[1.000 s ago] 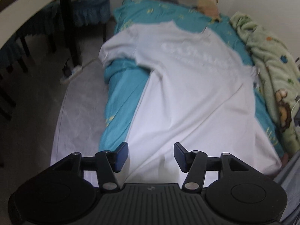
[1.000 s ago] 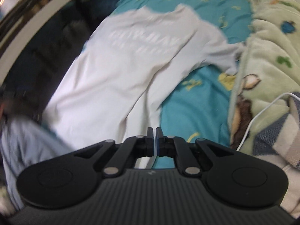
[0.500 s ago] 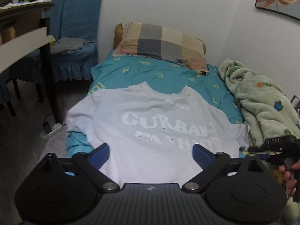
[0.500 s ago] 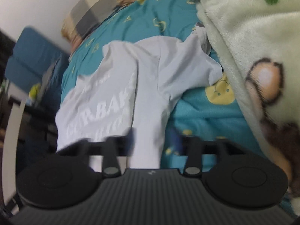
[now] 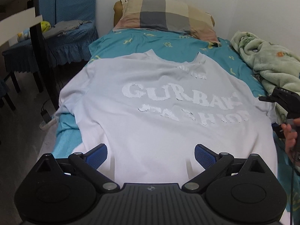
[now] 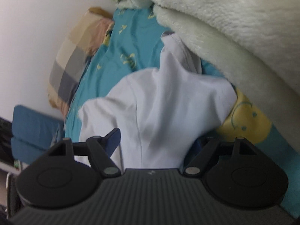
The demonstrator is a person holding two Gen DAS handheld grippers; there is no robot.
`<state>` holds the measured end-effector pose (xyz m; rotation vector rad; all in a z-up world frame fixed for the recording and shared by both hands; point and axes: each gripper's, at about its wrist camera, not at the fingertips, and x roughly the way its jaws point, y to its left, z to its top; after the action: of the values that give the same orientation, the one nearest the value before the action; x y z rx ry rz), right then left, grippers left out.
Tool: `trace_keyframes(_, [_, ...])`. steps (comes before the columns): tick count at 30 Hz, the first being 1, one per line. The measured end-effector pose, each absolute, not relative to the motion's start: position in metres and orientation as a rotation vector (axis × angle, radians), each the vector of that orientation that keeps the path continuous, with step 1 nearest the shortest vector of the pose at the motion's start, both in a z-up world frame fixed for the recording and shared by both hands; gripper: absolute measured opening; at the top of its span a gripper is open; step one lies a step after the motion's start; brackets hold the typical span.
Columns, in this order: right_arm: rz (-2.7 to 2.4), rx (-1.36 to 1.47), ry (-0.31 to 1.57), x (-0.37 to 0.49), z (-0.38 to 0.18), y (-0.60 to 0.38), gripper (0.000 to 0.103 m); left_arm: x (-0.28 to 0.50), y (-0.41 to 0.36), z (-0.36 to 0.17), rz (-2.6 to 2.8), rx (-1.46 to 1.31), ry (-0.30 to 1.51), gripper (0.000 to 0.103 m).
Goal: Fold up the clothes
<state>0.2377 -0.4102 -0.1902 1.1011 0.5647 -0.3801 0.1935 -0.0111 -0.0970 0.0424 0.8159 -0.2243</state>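
A white T-shirt [image 5: 159, 112] with large white lettering lies spread flat on the teal bed sheet [image 5: 150, 41], collar toward the pillow. My left gripper [image 5: 151, 155] hovers over the shirt's lower body, open wide with nothing gripped. In the right wrist view, my right gripper [image 6: 155, 140] is rolled sideways over the shirt's right sleeve [image 6: 168, 97], which bunches against the green blanket. Its jaws are opening; the sleeve cloth lies between the fingers and the pads do not press on it. A hand [image 5: 289, 136] holding that gripper shows at the right edge of the left wrist view.
A plaid pillow [image 5: 165, 15] sits at the head of the bed by the wall. A fluffy green blanket [image 5: 266, 61] is piled along the bed's right side. Blue-covered chairs [image 5: 71, 35], a dark table leg [image 5: 40, 43] and a power strip [image 5: 46, 116] on the floor stand to the left.
The left gripper went from half open to wide open and pulled back, with the shirt now spread flat. The right gripper went from shut to open, rolled over and dropped onto the right sleeve.
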Motion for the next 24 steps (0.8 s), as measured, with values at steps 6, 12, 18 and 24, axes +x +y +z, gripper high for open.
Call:
trace_keyframes(6, [-0.481,0.951,0.39,0.263,-0.202,-0.416,0.078,0.197,-0.007,-0.101,-0.198,0.077,0.805,0.101])
trace_keyframes(12, [-0.522,0.776,0.396,0.281,-0.201,-0.427,0.014,0.207,-0.003,-0.105,-0.187,0.057,0.813,0.101])
trace_keyframes(18, [-0.52,0.55,0.352,0.285,-0.166,-0.404,0.008,0.207,0.0,-0.102,-0.188,0.047,0.815,0.101])
trace_keyframes(24, [-0.488,0.348,0.273,0.286,-0.104,-0.349,0.008,0.201,0.005,-0.09,-0.195,0.026,0.783,0.101])
